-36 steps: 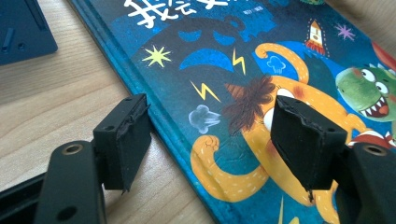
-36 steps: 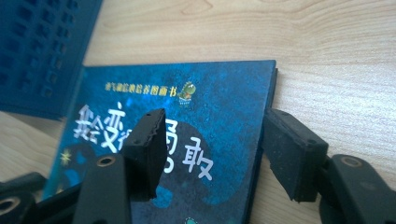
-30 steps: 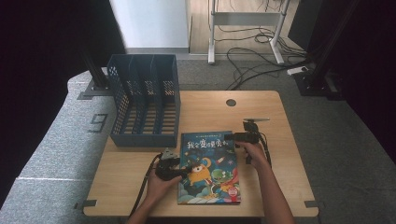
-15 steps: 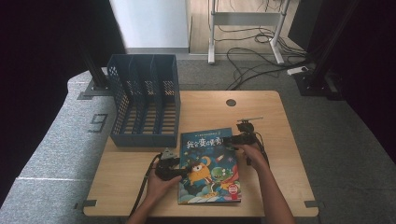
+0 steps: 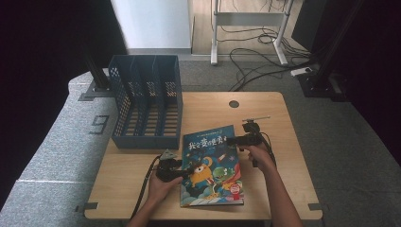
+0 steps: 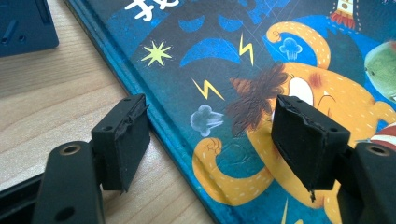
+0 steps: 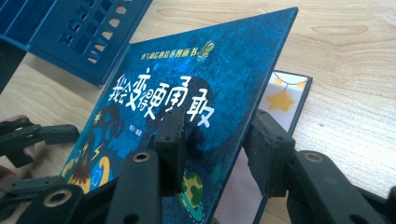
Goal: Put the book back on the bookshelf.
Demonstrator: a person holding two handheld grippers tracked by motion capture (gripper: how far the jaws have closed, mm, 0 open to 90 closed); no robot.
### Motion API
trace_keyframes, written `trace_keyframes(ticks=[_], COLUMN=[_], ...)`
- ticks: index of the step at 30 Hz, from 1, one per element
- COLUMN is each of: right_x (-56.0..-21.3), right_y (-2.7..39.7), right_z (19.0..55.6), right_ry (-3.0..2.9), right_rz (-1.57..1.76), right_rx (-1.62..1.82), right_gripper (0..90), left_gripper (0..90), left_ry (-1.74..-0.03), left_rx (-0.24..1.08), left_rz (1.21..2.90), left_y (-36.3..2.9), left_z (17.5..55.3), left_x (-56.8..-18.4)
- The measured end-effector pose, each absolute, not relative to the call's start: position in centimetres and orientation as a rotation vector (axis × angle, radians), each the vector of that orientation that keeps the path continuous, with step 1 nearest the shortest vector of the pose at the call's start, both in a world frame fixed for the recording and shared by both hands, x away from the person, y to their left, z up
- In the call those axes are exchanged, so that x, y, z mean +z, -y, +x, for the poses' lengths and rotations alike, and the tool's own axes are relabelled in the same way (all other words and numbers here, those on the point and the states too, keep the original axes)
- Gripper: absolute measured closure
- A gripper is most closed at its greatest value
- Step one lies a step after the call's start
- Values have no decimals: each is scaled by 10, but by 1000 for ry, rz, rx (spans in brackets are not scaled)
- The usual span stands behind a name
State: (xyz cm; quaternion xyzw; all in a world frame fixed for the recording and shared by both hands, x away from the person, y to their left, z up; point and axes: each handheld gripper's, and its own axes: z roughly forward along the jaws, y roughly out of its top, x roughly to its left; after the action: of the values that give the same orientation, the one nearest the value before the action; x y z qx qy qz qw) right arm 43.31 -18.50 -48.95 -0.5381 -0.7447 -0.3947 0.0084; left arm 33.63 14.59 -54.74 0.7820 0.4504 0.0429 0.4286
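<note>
On the wooden table (image 5: pixel 283 156) a picture book (image 5: pixel 213 168) lies in front of the person, just right of the blue file rack (image 5: pixel 146 101) that stands at the table's far left. The left gripper (image 5: pixel 182 174) sits where it was a second ago, at the book's spine edge, its jaws apart with one jaw over the bare wood and the other over the orange creature on the cover; neither pad presses on anything. The right gripper (image 5: pixel 231 140) is at the book's far right edge, and here things have changed: a second ago the cover lay flat, and now its front cover (image 7: pixel 201 93) is lifted off the pages, with a yellow star on the page underneath showing. The right gripper's jaws have just been closing, with the raised cover edge between them; one pad lies against the cover's face, the other stands slightly off behind it.
</note>
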Motion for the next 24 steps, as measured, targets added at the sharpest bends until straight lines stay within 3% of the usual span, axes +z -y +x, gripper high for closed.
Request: trace_keyframes(ticks=[24], right_x=[-458], right_y=[177], right_z=[425], right_ry=[2347], right_rz=[-1489], right_rx=[-1308], right_gripper=[656], left_gripper=[308], left_ry=[-1166], left_rx=[118], left_rz=[1917], left_y=[-156], left_z=[340], left_x=[-542])
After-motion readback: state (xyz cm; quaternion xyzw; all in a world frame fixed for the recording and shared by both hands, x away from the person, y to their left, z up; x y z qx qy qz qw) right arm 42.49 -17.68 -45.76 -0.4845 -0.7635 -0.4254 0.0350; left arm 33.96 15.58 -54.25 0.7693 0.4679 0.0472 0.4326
